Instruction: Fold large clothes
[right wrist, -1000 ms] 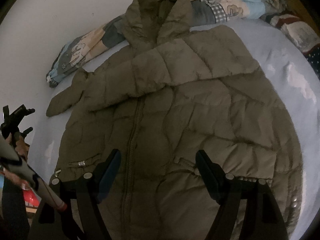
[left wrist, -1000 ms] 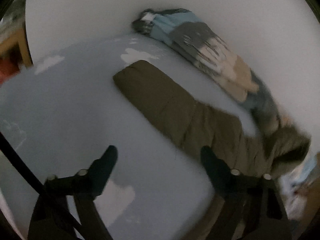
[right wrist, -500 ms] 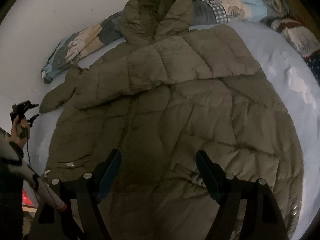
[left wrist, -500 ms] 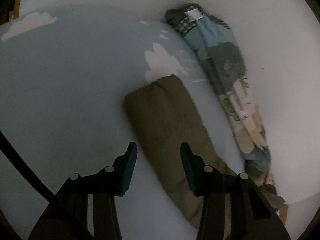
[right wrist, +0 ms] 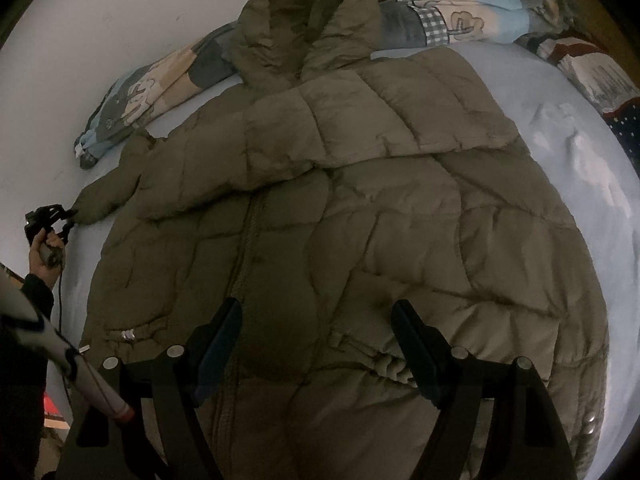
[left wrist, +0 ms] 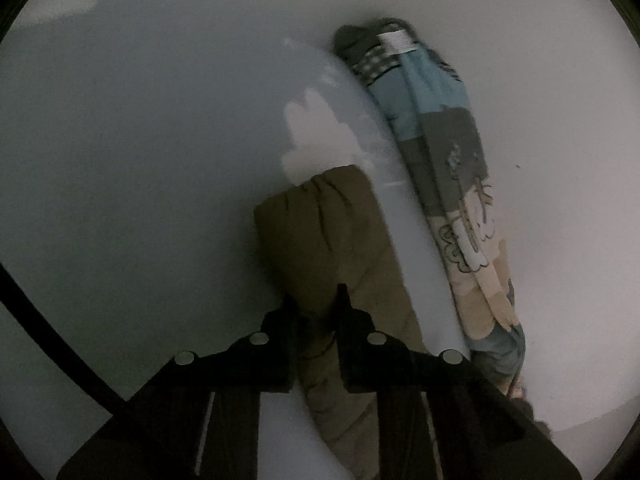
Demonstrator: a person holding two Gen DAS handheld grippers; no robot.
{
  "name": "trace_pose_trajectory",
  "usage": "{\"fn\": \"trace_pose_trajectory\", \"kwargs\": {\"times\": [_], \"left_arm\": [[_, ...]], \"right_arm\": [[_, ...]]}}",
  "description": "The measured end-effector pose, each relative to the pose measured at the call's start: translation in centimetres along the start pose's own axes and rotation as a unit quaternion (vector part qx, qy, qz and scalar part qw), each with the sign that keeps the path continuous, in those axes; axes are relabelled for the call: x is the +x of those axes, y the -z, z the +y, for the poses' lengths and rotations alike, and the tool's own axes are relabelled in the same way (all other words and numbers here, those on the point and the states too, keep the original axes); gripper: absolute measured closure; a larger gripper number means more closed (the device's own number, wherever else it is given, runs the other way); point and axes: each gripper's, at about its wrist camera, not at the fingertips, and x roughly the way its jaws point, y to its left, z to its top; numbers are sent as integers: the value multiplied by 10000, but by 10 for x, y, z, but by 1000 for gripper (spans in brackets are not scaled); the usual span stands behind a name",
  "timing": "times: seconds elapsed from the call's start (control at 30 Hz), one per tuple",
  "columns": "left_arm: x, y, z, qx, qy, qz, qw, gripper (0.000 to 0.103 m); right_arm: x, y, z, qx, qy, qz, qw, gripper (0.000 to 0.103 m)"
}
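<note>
My left hand-held gripper [left wrist: 316, 312], wide open a second ago, has now closed on the cuff of the olive puffer jacket's [right wrist: 340, 220] sleeve [left wrist: 324, 232] near the bed's [left wrist: 140, 140] wall-side edge, so the sleeve fold can begin, while my right hand-held gripper [right wrist: 316, 336] hovers wide open and empty above the hem.

The jacket [right wrist: 340, 240] lies spread on the bed [right wrist: 592, 152] across the centre of the right wrist frame, its hood [right wrist: 308, 20] at the top against the rolled blanket [right wrist: 440, 20]. Its sleeve [right wrist: 108, 200] reaches to the left edge, where the left gripper [right wrist: 70, 218] touches the cuff. The right gripper [right wrist: 316, 344] sits at bottom centre, over the hem.
</note>
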Motion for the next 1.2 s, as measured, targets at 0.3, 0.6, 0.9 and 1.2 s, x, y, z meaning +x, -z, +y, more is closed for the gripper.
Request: {"fn": "trace_pose_trajectory", "kwargs": {"times": [0.3, 0.6, 0.9, 1.2], "left_arm": [[-83, 18, -101, 1219, 363, -367, 9912, 90], [-183, 84, -229, 2193, 998, -440, 9696, 90], [-239, 221, -347, 3388, 1380, -111, 9306, 90], [-199, 383, -394, 4063, 1363, 711, 9007, 90]], "right_arm": [[-27, -12, -24, 501, 128, -480, 9975, 22], [-67, -25, -58, 1099, 377, -1192, 9860, 22], [-114, -25, -90, 1402, 368, -1722, 9744, 22], [-144, -20, -127, 1665, 440, -1938, 9658, 22]]}}
